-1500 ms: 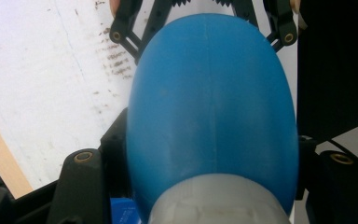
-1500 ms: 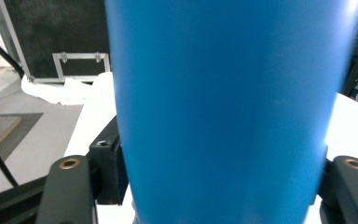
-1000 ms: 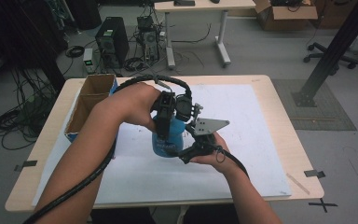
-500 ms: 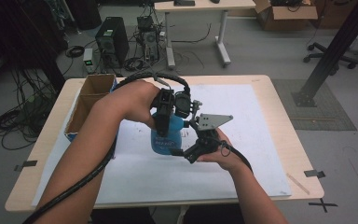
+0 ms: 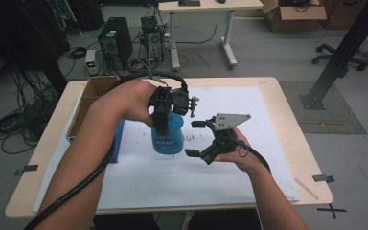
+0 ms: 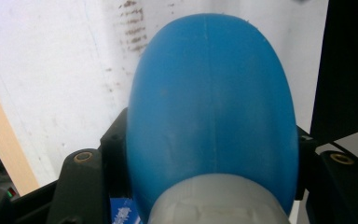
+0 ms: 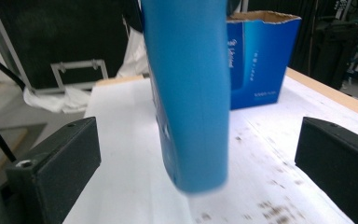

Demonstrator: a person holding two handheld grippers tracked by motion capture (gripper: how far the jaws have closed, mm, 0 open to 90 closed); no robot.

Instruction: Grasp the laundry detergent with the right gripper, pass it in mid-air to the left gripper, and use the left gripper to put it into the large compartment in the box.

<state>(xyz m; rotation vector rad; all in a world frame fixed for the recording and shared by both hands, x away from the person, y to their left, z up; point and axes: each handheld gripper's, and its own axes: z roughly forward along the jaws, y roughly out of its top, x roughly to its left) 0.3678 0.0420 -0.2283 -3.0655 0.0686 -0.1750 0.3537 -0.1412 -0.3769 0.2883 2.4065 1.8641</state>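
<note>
Both grippers worked one blue bottle (image 5: 168,134) above the white sheet (image 5: 249,167): we kept the left gripper (image 5: 165,108) clamped on its neck, while the right gripper (image 5: 195,139), jaws just spread wide and empty, needed clearance.

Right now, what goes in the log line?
left gripper: shut on blue bottle | right gripper: open, just let go | bottle: above white paper

bottle (image 5: 168,135): solid blue, with a pale grey neck and a label bearing light lettering
box (image 5: 97,93): brown cardboard inside, blue outside with white print, left of centre
paper sheet (image 5: 249,143): white, with dark smudged specks near the middle
table (image 5: 287,103): light tan wood
left gripper (image 5: 162,128): black
right gripper (image 5: 194,139): black, with a grey plate on top
</note>
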